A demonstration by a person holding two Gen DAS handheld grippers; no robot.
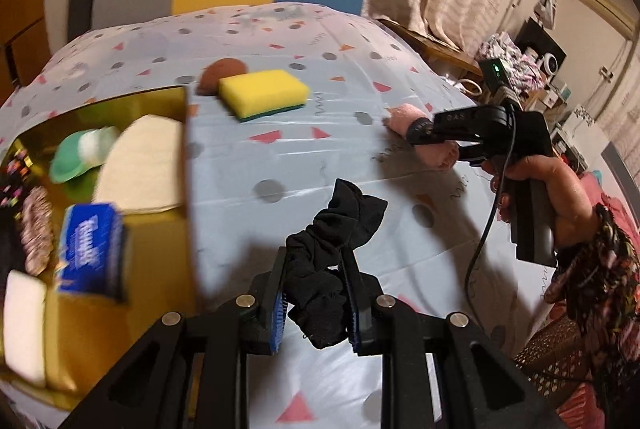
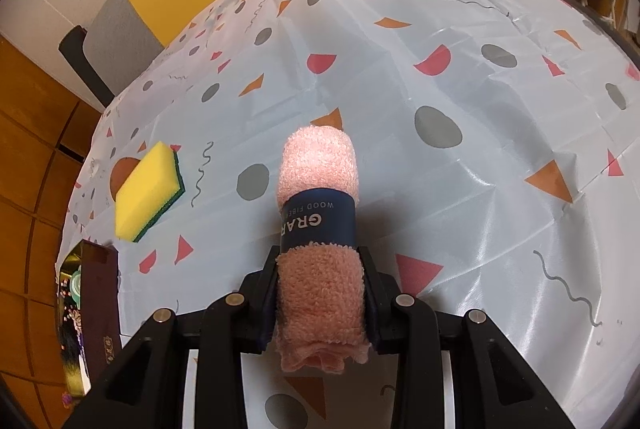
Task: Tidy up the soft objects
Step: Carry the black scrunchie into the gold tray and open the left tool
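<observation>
Left wrist view: spotty tablecloth, gold box of soft things, yellow sponge lying near. Left gripper squeezed tight on black scrunchie. Right gripper pinching rolled pink towel above the cloth.

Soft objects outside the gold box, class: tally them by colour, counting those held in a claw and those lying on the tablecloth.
Black: 1, the scrunchie in the left claw
Pink: 1, the rolled towel in the right claw
Yellow: 1, the sponge
Brown: 1, the round pad
Total: 4
</observation>
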